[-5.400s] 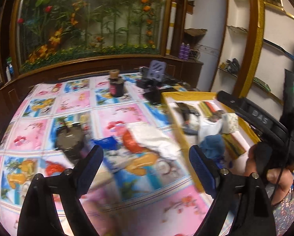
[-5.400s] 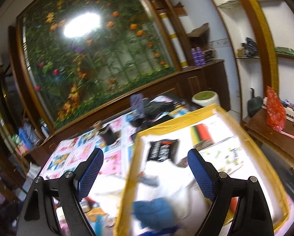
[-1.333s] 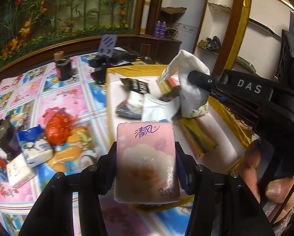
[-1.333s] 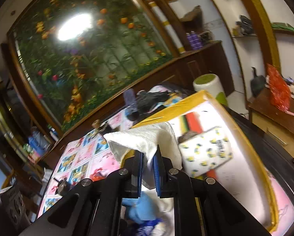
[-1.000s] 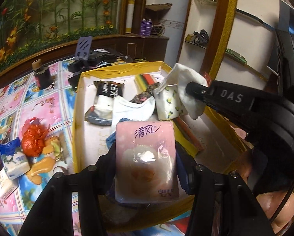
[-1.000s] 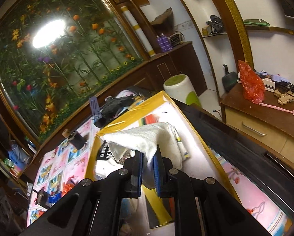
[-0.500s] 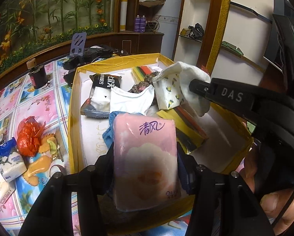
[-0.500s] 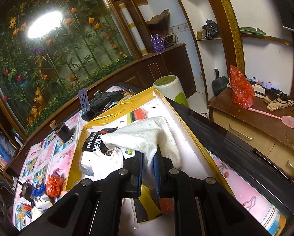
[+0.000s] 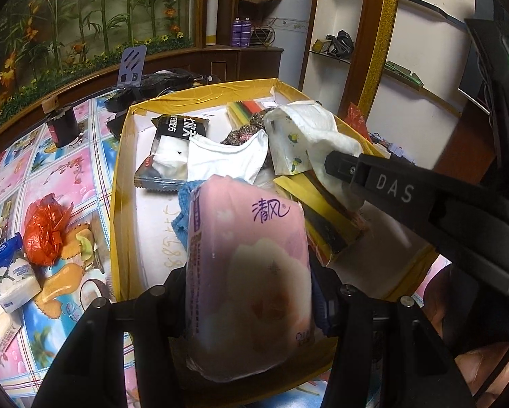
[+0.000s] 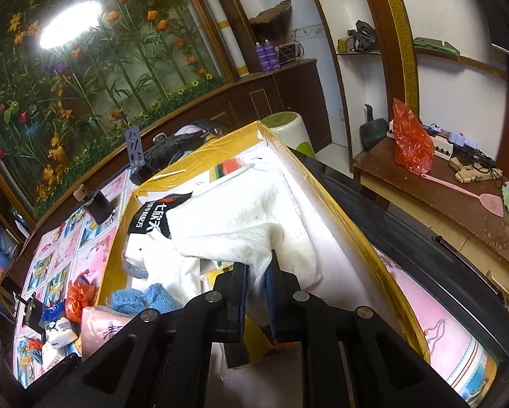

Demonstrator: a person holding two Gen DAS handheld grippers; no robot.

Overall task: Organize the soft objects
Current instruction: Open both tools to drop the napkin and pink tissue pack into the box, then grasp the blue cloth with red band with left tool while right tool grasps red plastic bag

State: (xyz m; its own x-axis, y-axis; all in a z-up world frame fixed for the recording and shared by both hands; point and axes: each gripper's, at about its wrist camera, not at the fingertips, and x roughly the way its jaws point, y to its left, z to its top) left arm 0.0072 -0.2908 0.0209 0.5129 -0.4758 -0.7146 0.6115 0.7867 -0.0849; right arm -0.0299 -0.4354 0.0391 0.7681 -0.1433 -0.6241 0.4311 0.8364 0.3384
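Your left tool [image 9: 251, 292] is closed on one pink tissue pack [image 9: 249, 272], a soft plastic-wrapped rectangle with purple characters on it. You hold it above the near edge of the yellow box [image 9: 118, 183]. Your right tool [image 10: 257, 292] is pressed narrow on one white towel [image 10: 240, 224], thick and fluffy, which hangs in folds over the right part of the box.

Inside the box, which has white floor and yellow taped walls, you can count one black wipes packet [image 9: 172, 146], one white cloth [image 9: 223, 159], one blue knitted piece [image 10: 142, 299], one small tissue pack with yellow spots [image 9: 288, 146] and some flat coloured strips [image 9: 322, 210] that I cannot count.

Left of the box, on the counter [image 9: 50, 176] with its glossy pink and blue picture cover, lie one crumpled orange plastic bag [image 9: 45, 227] and two small tissue packs [image 9: 14, 275]. One black cylinder [image 9: 62, 129] stands further back.

Compared with five seconds ago, both tools were wide and empty; now each one holds a thing. In the last second, the pink pack came a little further over the box.
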